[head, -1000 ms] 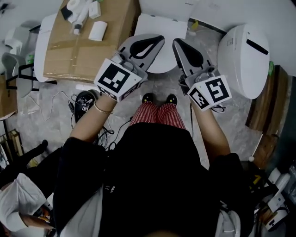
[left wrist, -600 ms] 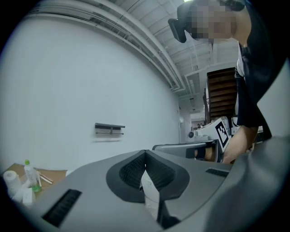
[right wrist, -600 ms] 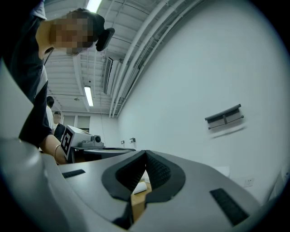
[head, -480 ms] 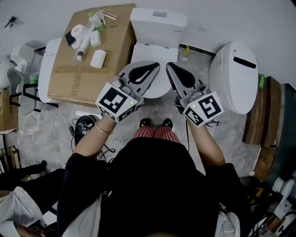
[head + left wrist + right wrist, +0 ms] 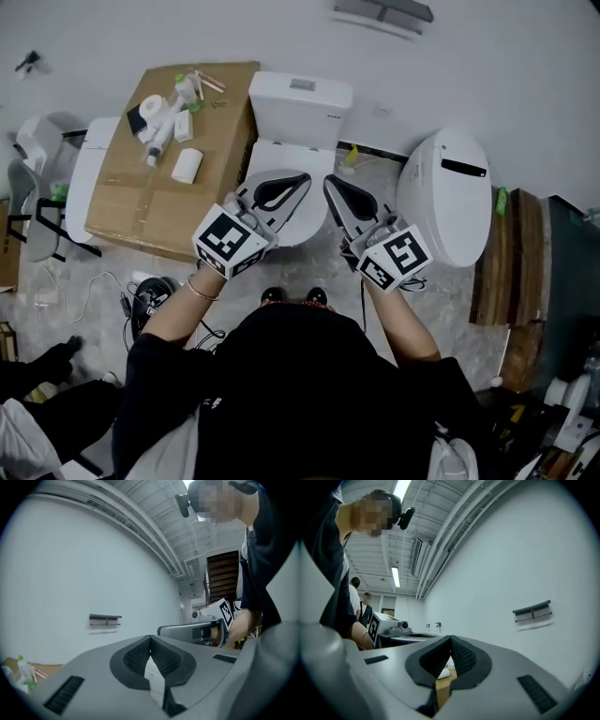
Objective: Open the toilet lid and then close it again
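A white toilet stands against the wall, with its tank (image 5: 300,98) at the back and its lid (image 5: 286,155) lying down flat. Both grippers hover side by side above the lid's front part, held level and pointing at the wall. My left gripper (image 5: 302,177) is shut with nothing between its jaws, as the left gripper view also shows (image 5: 150,640). My right gripper (image 5: 328,181) is likewise shut and empty (image 5: 450,640). Whether either one touches the lid cannot be told. The person's legs and shoes stand just in front of the bowl.
A cardboard box (image 5: 169,150) with bottles and small packs sits left of the toilet. A second white toilet unit (image 5: 445,197) lies to the right, with wooden boards (image 5: 497,253) beyond it. Cables and a black device (image 5: 150,295) lie on the floor at left. A grey rail (image 5: 105,618) hangs on the wall.
The view has pulled back and tilted toward the wall, so the whole toilet and tank now show. Both grippers have drawn closer together over the lid and stay shut.
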`<state>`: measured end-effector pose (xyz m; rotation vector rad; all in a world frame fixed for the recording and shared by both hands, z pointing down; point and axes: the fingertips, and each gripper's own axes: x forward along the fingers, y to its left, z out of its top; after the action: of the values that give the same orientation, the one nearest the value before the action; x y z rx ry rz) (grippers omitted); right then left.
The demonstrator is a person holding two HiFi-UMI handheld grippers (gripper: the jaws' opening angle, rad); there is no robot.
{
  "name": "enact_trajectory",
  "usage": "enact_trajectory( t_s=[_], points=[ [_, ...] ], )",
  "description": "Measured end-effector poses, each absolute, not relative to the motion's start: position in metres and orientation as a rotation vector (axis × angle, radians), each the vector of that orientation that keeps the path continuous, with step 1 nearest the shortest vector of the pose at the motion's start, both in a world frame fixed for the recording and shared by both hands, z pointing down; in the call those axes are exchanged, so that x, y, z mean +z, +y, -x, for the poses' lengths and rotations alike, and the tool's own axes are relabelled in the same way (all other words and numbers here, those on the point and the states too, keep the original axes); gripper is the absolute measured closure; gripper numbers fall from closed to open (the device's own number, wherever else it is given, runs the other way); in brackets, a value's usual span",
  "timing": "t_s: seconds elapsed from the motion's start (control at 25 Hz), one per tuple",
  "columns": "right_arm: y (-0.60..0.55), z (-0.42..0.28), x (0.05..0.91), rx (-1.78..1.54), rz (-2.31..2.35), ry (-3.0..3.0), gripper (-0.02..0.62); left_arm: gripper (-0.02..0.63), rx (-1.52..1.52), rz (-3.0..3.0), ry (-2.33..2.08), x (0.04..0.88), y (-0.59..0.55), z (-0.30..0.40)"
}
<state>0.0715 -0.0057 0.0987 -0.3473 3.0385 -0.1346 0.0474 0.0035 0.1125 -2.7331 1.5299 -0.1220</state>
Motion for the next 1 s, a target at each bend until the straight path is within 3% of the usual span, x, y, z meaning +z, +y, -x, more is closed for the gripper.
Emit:
enact_trajectory(
  t_s=[1.0],
  points=[
    [-0.003, -0.076, 0.099, -0.196, 0.343, 3.011, 0.577, 0.603, -0.089, 2.749, 1.569, 0.111, 0.002, -0.047]
  ],
)
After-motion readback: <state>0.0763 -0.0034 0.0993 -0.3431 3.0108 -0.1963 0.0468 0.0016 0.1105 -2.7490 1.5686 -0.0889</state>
